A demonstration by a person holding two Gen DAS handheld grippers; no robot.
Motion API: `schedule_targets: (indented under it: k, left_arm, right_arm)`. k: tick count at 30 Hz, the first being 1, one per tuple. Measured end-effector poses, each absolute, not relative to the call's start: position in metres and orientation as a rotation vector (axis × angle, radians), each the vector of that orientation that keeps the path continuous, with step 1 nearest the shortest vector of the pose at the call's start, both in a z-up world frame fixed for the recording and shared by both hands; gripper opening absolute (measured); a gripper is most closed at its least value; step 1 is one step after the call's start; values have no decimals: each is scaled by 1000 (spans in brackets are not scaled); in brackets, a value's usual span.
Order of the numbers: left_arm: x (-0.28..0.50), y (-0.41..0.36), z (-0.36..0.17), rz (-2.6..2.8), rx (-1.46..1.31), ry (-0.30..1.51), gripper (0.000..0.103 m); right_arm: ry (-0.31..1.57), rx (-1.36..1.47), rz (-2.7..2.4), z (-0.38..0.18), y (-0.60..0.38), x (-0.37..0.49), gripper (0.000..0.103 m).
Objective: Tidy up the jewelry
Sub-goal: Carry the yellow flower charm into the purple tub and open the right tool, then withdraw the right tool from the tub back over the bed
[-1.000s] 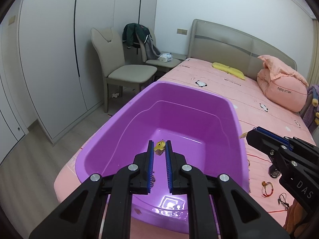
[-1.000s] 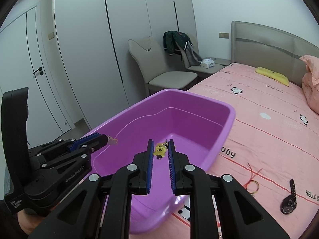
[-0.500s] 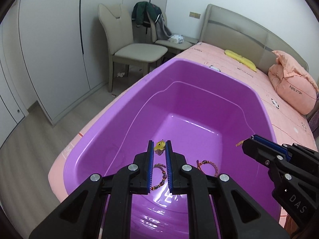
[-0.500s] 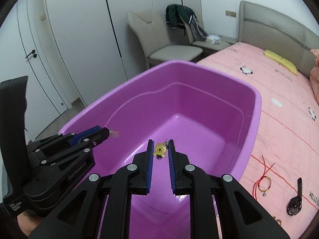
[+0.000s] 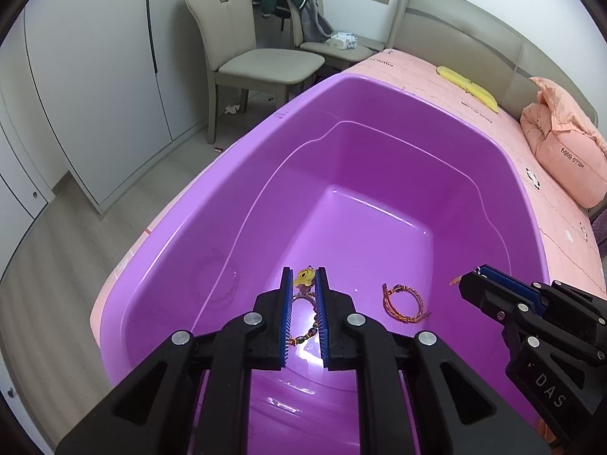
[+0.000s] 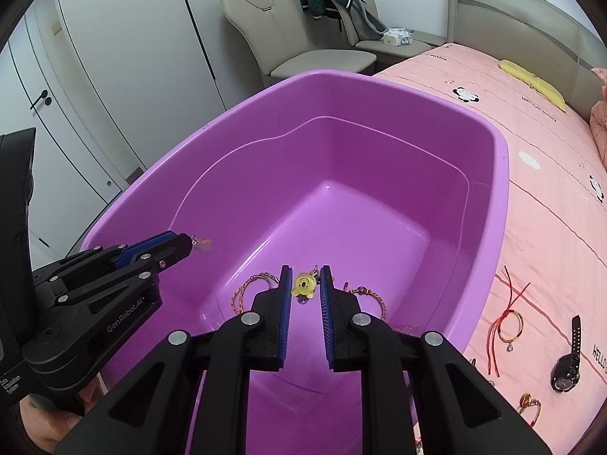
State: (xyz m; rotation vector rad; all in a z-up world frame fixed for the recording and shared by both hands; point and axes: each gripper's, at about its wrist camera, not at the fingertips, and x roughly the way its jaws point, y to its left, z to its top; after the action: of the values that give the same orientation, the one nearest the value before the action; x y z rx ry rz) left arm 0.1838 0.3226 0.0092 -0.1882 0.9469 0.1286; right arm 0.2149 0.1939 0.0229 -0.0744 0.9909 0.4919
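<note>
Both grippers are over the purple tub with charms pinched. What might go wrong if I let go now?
1. The left gripper holds its yellow charm directly above a beaded bracelet on the tub's floor; dropped there, the chains may tangle.
2. The right gripper holds its yellow charm only at the tips of the jaws, so it may slip early.
3. A watch and red-string bracelet lie on the bedspread outside the purple tub, easy to overlook.

Bright, even indoor light, sharp focus; glare on purple tub (image 5: 353,375) floor, heavy fisheye bend + dark vignette at corners.
</note>
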Motion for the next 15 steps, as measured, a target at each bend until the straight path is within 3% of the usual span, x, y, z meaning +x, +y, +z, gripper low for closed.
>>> schedule_targets:
  k: [1,2,3,4,5,6,7,15]
  left_arm:
    - [184,323,9,132,-187,950,15]
    - [185,323,10,137,-186,952,19]
    - [185,323,10,141,-182,947,35]
    - [183,322,13,150,-169,927,53]
    - [181,320,17,155,-156,905,63]
    - [179,320,20,170,-146,885,80]
    - [176,321,24,186,-149,860,84]
    - [174,329,27,190,-195,868,84]
  right_arm:
    - [988,-75,490,23,193,215,15]
    - [986,-79,486,24,193,215,22]
    - [980,-79,482,25,192,217,29]
    - [968,-75,479,27,191,217,44]
    - [956,-71,478,29,189,216,51]
    - [946,-70,478,31,188,215,51]
    - [941,-74,476,32,187,215,51]
    - [938,-78,472,37,184,213,51]
